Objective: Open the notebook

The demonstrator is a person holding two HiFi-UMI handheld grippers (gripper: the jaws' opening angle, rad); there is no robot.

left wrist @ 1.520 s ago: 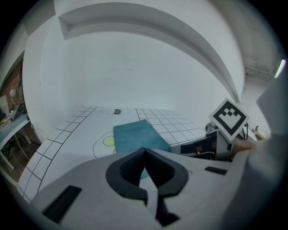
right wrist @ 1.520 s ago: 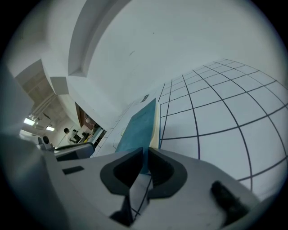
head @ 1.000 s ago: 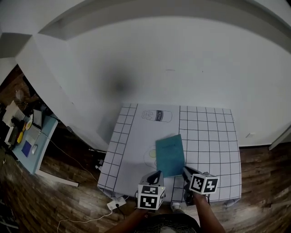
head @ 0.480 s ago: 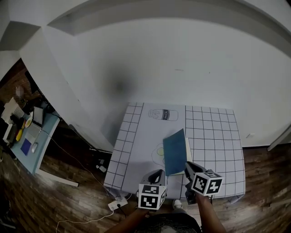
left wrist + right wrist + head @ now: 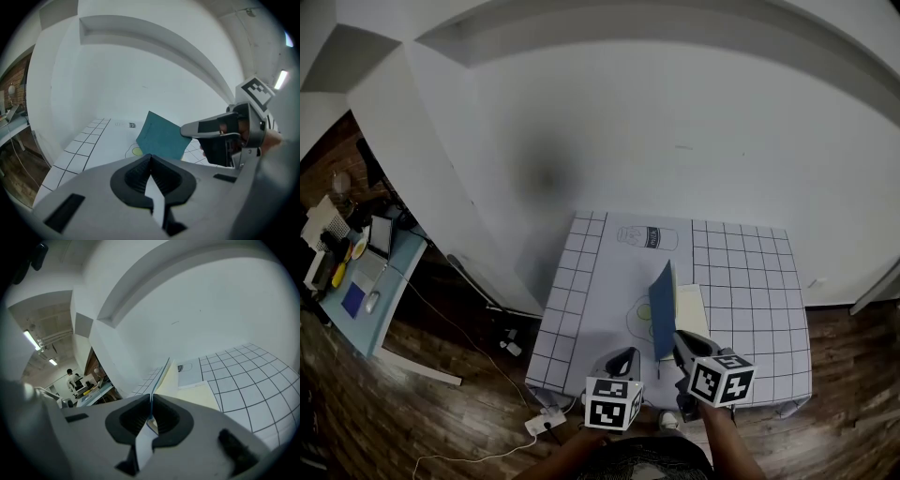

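The notebook lies on the white gridded table mat [image 5: 750, 281] with its teal cover [image 5: 662, 309] standing nearly upright. Cream pages [image 5: 691, 309] lie bare to the cover's right. My right gripper [image 5: 680, 345] is shut on the cover's near edge. In the right gripper view the thin cover [image 5: 159, 376] runs up out of the gripper [image 5: 151, 406], with the cream page [image 5: 197, 394] beside it. My left gripper [image 5: 623, 361] hovers left of the notebook, shut and holding nothing. In the left gripper view the gripper [image 5: 150, 159] faces the cover's teal outer side [image 5: 161, 137], and the right gripper [image 5: 206, 129] shows at its edge.
A bottle outline [image 5: 648, 237] and a yellow circle [image 5: 643, 311] are printed on the mat. The table's front edge runs just below both grippers. On the wooden floor lie a power strip and cable [image 5: 546, 419]. A cluttered blue side desk [image 5: 356, 281] stands far left.
The right gripper has risen with the teal cover, swinging it from flat on the notebook to nearly upright and baring the cream pages. The left gripper shifted slightly.
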